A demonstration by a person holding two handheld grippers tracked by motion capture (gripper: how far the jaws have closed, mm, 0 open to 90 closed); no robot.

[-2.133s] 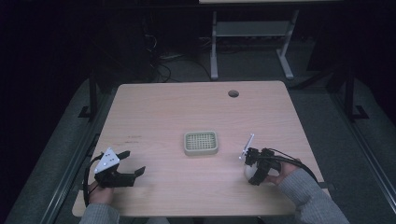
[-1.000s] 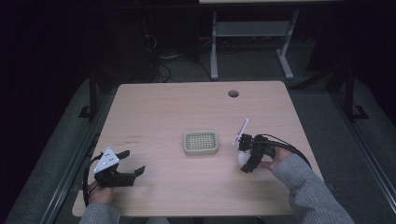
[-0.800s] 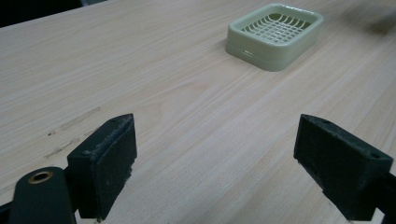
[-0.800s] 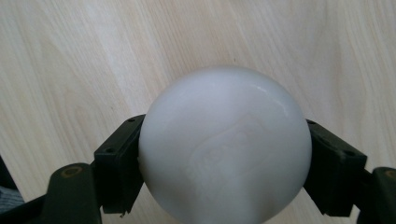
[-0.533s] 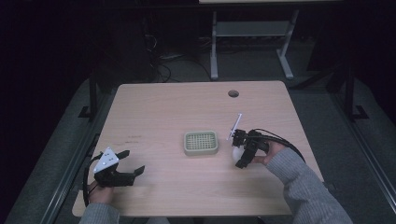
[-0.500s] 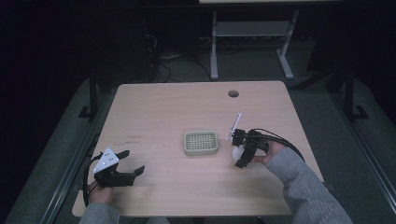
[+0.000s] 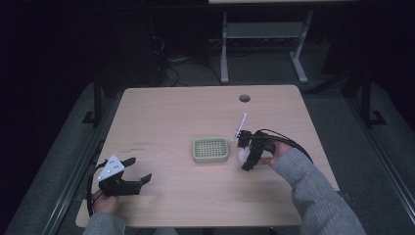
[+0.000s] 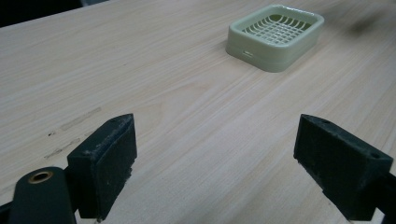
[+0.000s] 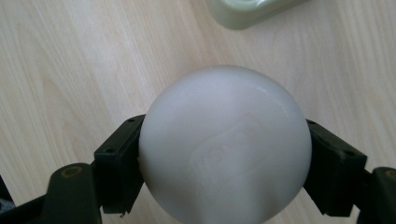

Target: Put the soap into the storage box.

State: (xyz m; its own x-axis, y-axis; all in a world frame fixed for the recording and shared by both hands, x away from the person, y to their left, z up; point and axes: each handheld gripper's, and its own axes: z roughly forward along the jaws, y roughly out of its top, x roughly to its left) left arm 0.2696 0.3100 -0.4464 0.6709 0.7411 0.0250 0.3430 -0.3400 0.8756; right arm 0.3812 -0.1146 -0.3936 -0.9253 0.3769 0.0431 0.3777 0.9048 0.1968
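A white rounded bar of soap with an embossed mark sits between the jaws of my right gripper, which is shut on it. In the high view the soap and right gripper are just right of a pale green soap dish with a slotted top, apart from it. A corner of the dish lies above the soap. My left gripper rests near the table's front left, open and holding nothing. Its jaws stand wide apart, with the dish farther off.
The wooden table has a round cable hole near its far edge. A grey sleeve reaches in from the lower right. Another table's metal frame stands beyond, on dark floor.
My right gripper has carried the soap to the left and forward, from the front right toward the dish. The left gripper has not moved.
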